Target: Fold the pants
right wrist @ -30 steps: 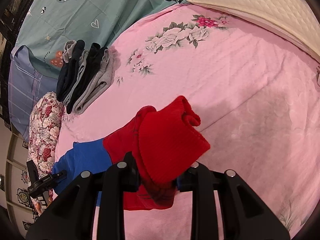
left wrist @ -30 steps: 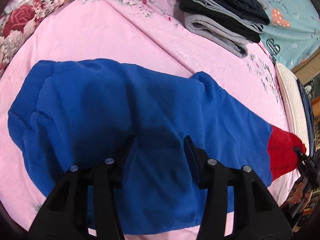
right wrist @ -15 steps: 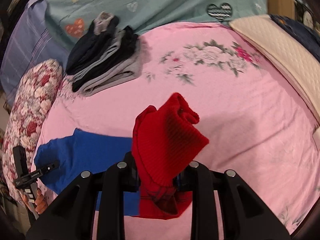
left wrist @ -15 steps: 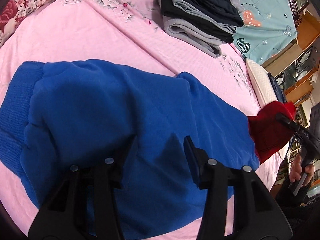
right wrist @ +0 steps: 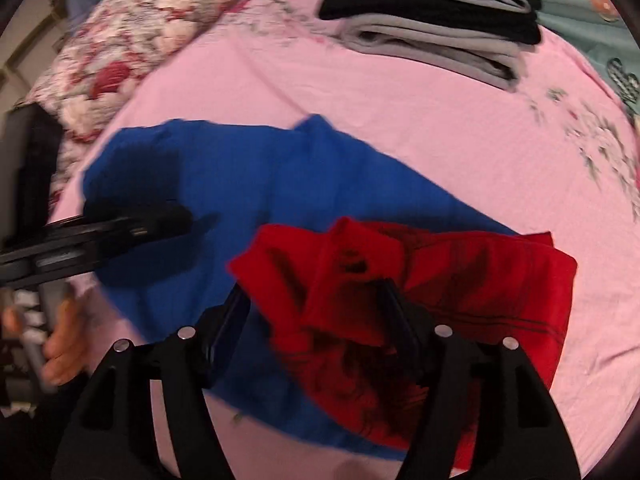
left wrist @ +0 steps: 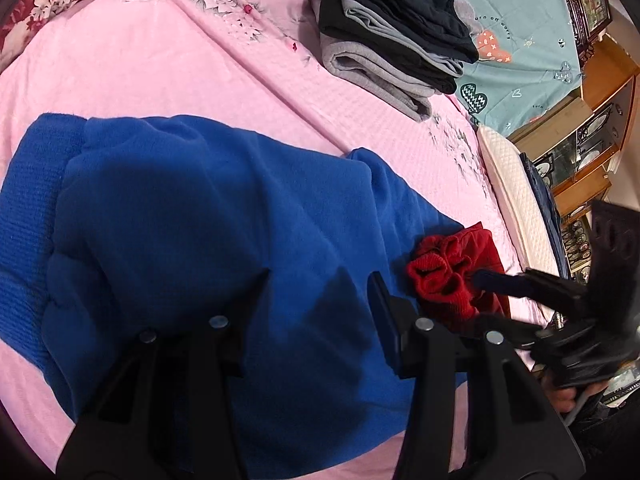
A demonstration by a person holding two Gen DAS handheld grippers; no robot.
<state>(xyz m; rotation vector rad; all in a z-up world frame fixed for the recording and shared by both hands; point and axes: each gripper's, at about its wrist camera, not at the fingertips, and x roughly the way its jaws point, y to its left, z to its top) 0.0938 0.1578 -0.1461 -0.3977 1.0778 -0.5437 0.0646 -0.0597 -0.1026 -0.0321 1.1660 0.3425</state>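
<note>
Pants (left wrist: 208, 216) on bed (left wrist: 140, 60), folded stack (left wrist: 396, 28) behind

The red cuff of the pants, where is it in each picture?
Left wrist view: the red cuff sits right of centre, bunched at the end of the blue pants, with the right gripper at it.
Right wrist view: the red cuff is low in the middle, between the gripper's fingers.
Shared landmark: the stack of folded clothes at the top of both.

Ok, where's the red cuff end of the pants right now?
The red cuff end is between the right gripper's fingers, over the blue pants; in the left wrist view it sits right of the left gripper.
</note>
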